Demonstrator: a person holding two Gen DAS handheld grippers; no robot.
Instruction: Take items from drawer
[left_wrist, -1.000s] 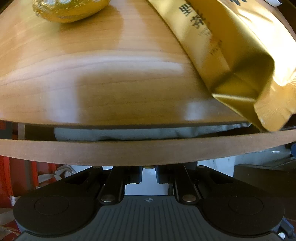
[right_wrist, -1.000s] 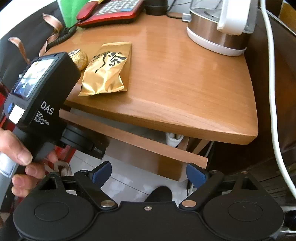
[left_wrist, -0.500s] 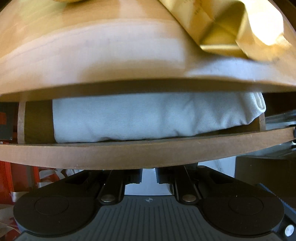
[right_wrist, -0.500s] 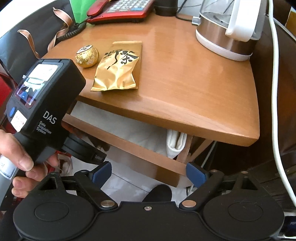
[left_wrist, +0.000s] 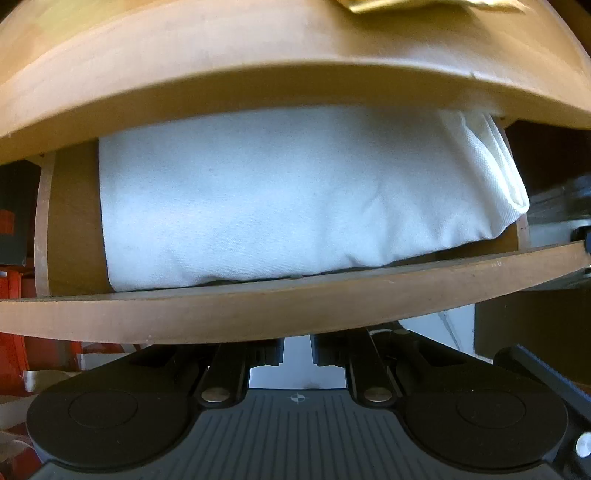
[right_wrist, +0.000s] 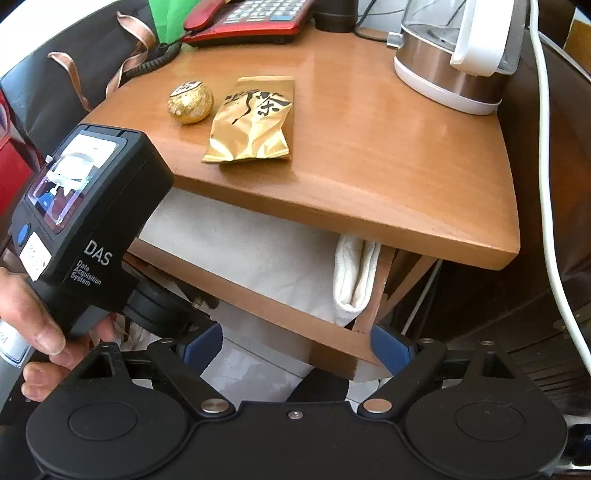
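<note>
Wooden table (right_wrist: 388, 155) bearing gold pouch (right_wrist: 255, 122), foil ball (right_wrist: 191, 102), kettle (right_wrist: 450, 62), apparently phone (right_wrist: 247, 16).

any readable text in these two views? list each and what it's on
"DAS" and "Data Acquisition System": side of the black handheld gripper body.
Large black Chinese calligraphy, including "茶": crinkled gold foil packet.
Dark mark on the round gold foil ball: unreadable.
Red desk telephone keys: too small.

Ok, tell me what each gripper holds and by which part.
Left gripper is shut on the light wooden drawer front, at its middle; the contact itself is hidden. Right gripper, open, holds nothing.
</note>
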